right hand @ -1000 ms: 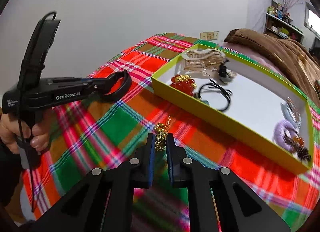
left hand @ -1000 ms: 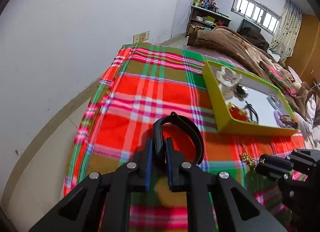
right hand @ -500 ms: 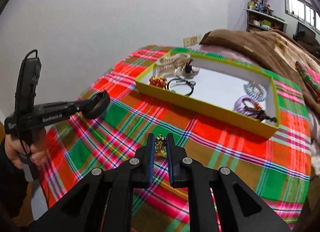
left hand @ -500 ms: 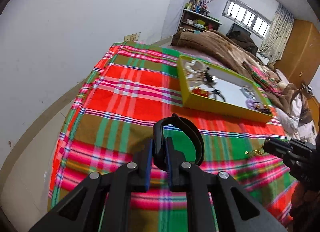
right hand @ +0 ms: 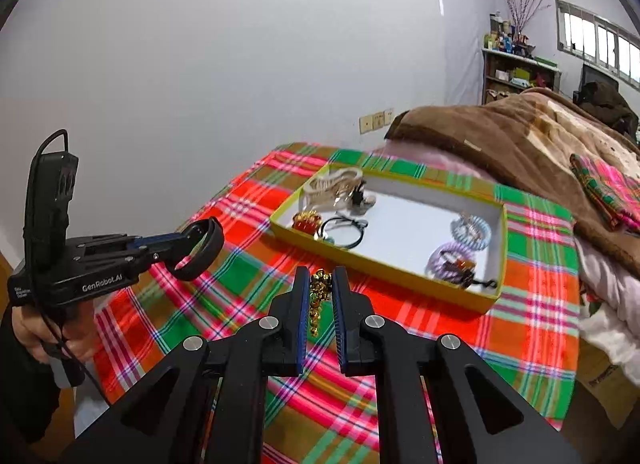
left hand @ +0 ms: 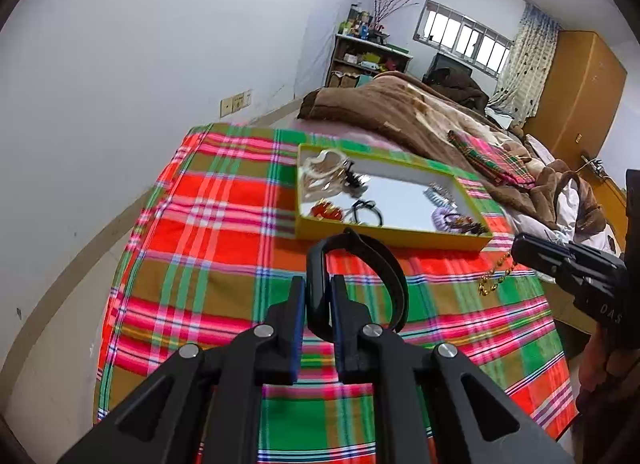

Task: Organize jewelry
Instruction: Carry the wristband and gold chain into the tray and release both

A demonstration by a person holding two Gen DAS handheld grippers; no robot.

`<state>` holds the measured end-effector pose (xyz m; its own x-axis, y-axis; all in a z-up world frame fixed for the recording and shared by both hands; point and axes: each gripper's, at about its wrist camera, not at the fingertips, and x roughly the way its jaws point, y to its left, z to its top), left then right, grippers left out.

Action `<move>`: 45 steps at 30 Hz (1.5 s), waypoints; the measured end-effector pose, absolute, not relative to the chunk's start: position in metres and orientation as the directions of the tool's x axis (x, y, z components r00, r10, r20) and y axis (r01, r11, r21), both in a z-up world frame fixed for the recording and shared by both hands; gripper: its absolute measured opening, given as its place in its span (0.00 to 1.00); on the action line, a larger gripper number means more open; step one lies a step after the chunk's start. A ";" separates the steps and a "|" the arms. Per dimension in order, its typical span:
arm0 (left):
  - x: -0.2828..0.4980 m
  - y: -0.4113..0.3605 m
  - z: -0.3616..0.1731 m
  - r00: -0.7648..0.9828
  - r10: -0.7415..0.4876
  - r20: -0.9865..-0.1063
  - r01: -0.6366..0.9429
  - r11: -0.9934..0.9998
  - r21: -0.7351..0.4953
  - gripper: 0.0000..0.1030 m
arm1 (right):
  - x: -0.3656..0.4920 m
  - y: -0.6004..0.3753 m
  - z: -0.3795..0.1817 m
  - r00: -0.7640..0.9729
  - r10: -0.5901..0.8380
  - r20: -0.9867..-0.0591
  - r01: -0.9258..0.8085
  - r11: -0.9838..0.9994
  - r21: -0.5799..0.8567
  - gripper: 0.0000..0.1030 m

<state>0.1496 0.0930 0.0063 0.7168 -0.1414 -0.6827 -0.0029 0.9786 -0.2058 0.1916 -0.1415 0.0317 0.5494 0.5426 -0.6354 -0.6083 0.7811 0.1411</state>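
Broadly, bed: a plaid cloth point(left hand: 224, 224) of red, green and pink covers the near end; a brown blanket point(left hand: 400, 112) lies heaped behind it.
Box: a shallow yellow box point(right hand: 384, 268) with a white floor sits on the cloth, open at the top.
Box contents: a pale hair claw point(right hand: 334, 184), red beads point(right hand: 306, 221), a black cord loop point(right hand: 344, 230) and purple coil ties point(right hand: 448, 258), all apart from one another.
Left gripper point(left hand: 318, 304): clamped on a black band point(left hand: 372, 260), a wide open loop held by one side above the cloth, short of the box.
Right gripper point(right hand: 321, 292): closed on a gold chain point(right hand: 318, 296), a small beaded cluster hanging between the blue pads, in the air before the box's near wall.
Left view only: the chain dangles free from the right gripper's tip at the picture's right edge; an orange wardrobe point(left hand: 576, 92) stands beyond.
Right view only: a hand point(right hand: 48, 338) grips the left gripper's handle; the band shows side-on as a ring.
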 end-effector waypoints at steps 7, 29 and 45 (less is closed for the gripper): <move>0.159 0.073 0.025 0.736 -0.155 -0.659 0.042 0.982 -0.184 0.12 | 0.203 -0.152 0.051 0.584 0.534 -0.611 -0.601 0.791 0.117 0.11; 0.253 0.042 0.006 0.695 -0.178 -0.697 0.111 0.984 -0.140 0.12 | 0.292 -0.153 0.034 0.603 0.486 -0.633 -0.556 0.825 0.104 0.11; 0.311 0.020 -0.038 0.622 -0.174 -0.764 0.141 0.984 -0.109 0.12 | 0.367 -0.156 -0.029 0.542 0.422 -0.727 -0.488 0.862 0.137 0.11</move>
